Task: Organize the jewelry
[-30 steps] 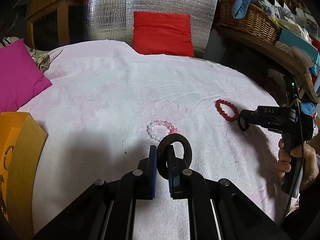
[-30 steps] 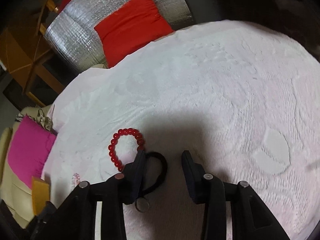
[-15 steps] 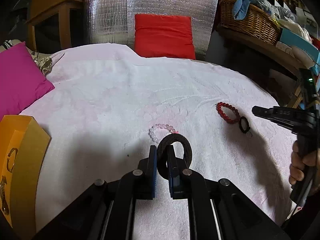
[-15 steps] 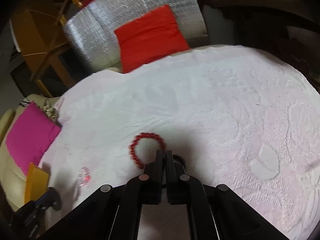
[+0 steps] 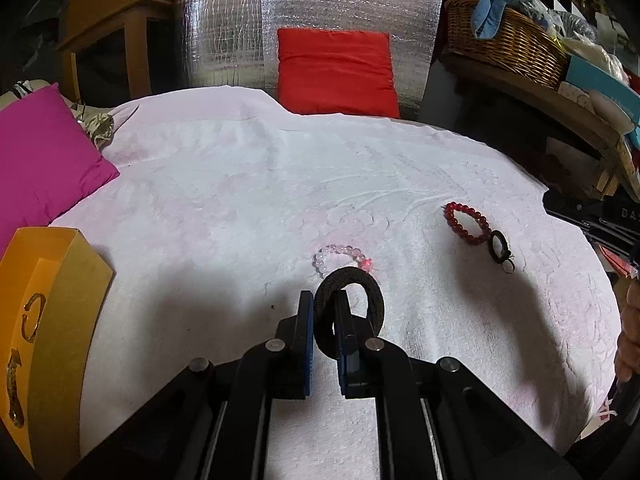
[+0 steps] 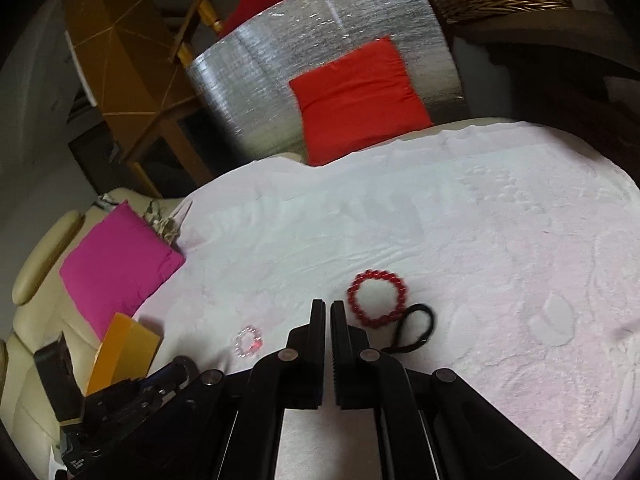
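In the left wrist view my left gripper [image 5: 323, 300] is shut on a thick black hair ring [image 5: 362, 300], held just above the white cloth. Right behind it lies a clear pink bead bracelet [image 5: 340, 258]. A red bead bracelet [image 5: 466, 224] and a thin black hair tie [image 5: 500, 248] with a small charm lie together at the right. In the right wrist view my right gripper [image 6: 325, 304] is shut with nothing in it. It hovers just left of the red bracelet [image 6: 376, 300] and the thin tie [image 6: 416, 330], which rest on the cloth.
An orange box [image 5: 48, 308] with gold pieces inside stands at the left edge of the cloth. A magenta cushion [image 5: 40, 168] lies behind it, and a red cushion [image 5: 336, 68] leans on a silver panel at the back. A wicker basket [image 5: 504, 48] sits on a shelf at the right.
My right gripper went from open around the thin black tie to shut, then rose and drew back without it. The tie stays on the cloth. The left gripper kept still.
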